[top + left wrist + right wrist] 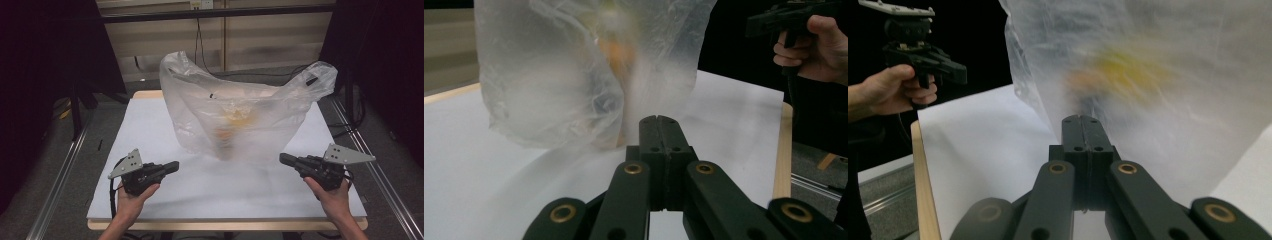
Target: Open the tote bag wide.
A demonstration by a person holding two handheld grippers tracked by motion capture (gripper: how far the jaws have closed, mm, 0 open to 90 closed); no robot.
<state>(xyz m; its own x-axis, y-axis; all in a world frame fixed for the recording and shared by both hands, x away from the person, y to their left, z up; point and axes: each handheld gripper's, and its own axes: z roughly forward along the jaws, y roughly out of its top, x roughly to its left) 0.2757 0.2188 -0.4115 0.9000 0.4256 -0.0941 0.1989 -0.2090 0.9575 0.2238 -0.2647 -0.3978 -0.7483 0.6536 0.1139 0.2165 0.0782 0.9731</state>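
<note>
While both hands hold their tools low over the near half of the worktop (pixel 150 125), the left claw (pixel 172 165) has its jaws pressed together with nothing between them, and the right claw (pixel 285 159) is in the same condition, jaws together and empty. In the left gripper view the two black jaws of the left claw (pixel 657 120) meet along a thin seam; the right gripper view shows the same seam at the right claw (pixel 1081 119). The bag (pixel 240 110), a clear plastic carrier, stands on the white worktop between the two claws and beyond their tips, apart from both. Its two handles rise at the upper corners, one above and beyond each claw. Something yellow-orange (pixel 235 117) shows blurred through the film near the middle of the bag; its kind cannot be told. Seen from the left claw, the bag (pixel 589 70) stands just ahead of the tips, and the right hand (pixel 819 47) with its tool sits off to the far side. Seen from the right claw, the bag (pixel 1158 75) stands directly ahead, and the left hand (pixel 895 90) is well apart at the other side. Each claw points inward toward the base of the bag.
</note>
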